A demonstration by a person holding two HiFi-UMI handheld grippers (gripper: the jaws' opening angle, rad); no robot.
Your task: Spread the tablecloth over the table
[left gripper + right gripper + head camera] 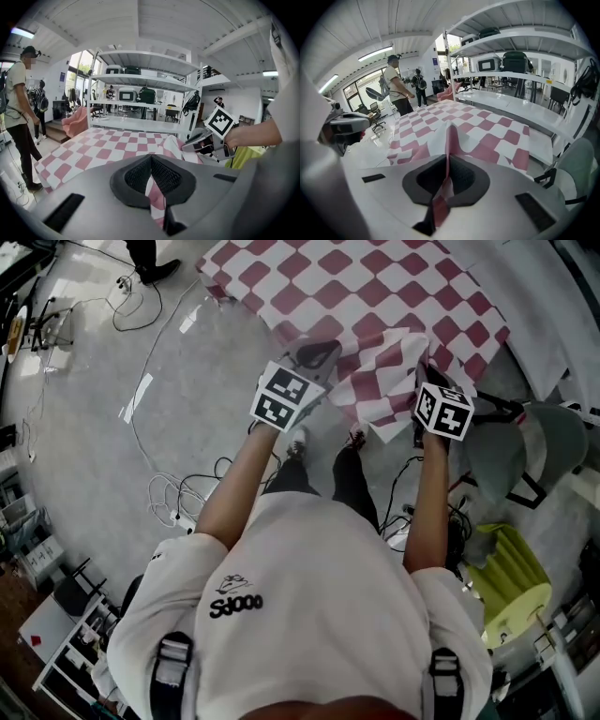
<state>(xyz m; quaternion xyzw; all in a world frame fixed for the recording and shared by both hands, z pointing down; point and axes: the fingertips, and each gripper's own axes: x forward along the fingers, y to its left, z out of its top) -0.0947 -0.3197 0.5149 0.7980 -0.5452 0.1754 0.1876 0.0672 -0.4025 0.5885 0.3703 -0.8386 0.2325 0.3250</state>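
A red-and-white checked tablecloth (375,306) lies over the table ahead of me, its near edge bunched and lifted between my two grippers. My left gripper (314,354) is shut on a pinched fold of the cloth (154,187) at the near left edge. My right gripper (424,371) is shut on another fold of the cloth (445,183) at the near right corner. From the right gripper view, the cloth (468,126) rises in a ridge out of the jaws and spreads flat beyond. The right gripper (206,138) shows in the left gripper view, and the left gripper (344,126) in the right one.
A grey chair (544,442) stands close on the right, with a yellow-green stool (511,577) nearer me. Cables (169,493) lie on the floor to the left. White shelving (140,84) runs along the table's far side. A person (396,84) stands beyond the table's far end.
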